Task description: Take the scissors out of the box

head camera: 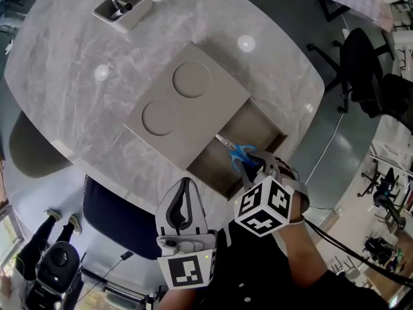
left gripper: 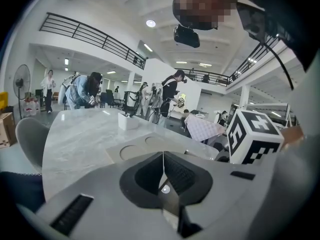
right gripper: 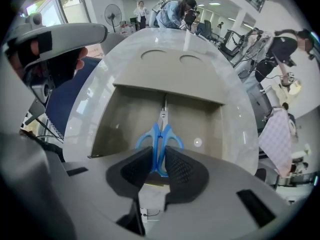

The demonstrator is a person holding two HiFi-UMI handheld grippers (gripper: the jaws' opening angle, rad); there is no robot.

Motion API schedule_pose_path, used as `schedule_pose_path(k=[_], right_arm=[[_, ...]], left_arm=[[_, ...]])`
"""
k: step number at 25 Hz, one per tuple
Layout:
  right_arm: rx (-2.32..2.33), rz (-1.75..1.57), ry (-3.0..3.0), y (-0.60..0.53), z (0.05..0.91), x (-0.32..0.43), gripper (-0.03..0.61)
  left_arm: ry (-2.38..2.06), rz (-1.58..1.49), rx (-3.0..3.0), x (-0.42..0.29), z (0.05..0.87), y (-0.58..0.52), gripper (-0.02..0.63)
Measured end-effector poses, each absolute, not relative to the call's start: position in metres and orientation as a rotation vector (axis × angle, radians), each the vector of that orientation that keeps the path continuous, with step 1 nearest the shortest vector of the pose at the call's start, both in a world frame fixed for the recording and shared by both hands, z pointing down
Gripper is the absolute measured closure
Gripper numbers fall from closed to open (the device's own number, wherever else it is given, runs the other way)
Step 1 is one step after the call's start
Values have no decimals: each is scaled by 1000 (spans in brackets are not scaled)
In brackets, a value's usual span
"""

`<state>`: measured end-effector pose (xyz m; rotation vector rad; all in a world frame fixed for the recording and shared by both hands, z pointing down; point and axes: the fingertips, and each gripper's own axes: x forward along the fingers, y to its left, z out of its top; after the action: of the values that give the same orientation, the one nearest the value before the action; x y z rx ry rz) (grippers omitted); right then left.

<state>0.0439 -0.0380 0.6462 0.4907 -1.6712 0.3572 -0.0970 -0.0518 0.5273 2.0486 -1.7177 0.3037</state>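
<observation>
The beige box (head camera: 187, 102) lies on the marble table, its lid with two round recesses slid back from an open compartment (head camera: 261, 126) at the near right. Over that compartment the blue-handled scissors (head camera: 239, 152) hang, blades pointing away toward the lid. My right gripper (head camera: 255, 168) points straight down and is shut on the scissors' handles. In the right gripper view the scissors (right gripper: 159, 134) sit between the pads of the right gripper (right gripper: 159, 165), above the box floor (right gripper: 125, 119). My left gripper (head camera: 185, 187) hovers off the table's near edge, shut and empty; its closed pads (left gripper: 176, 174) show in its own view.
A white tray (head camera: 122, 6) holding dark pens stands at the far left of the round table (head camera: 71, 63). A grey chair (head camera: 29, 148) and a dark blue chair (head camera: 110, 212) are tucked at the near edge. A black office chair (head camera: 361, 63) stands at right. Several people stand beyond.
</observation>
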Motion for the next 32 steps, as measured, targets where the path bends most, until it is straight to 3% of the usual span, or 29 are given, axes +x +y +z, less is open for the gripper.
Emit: schedule_pose_path(k=[19, 32], right_arm=[[559, 289, -1725, -37, 578, 79, 505], [819, 142, -2100, -85, 433, 30, 505]], left_arm=[[-1785, 215, 2126, -75, 460, -60, 597], [-1916, 119, 2206, -82, 356, -65, 597]])
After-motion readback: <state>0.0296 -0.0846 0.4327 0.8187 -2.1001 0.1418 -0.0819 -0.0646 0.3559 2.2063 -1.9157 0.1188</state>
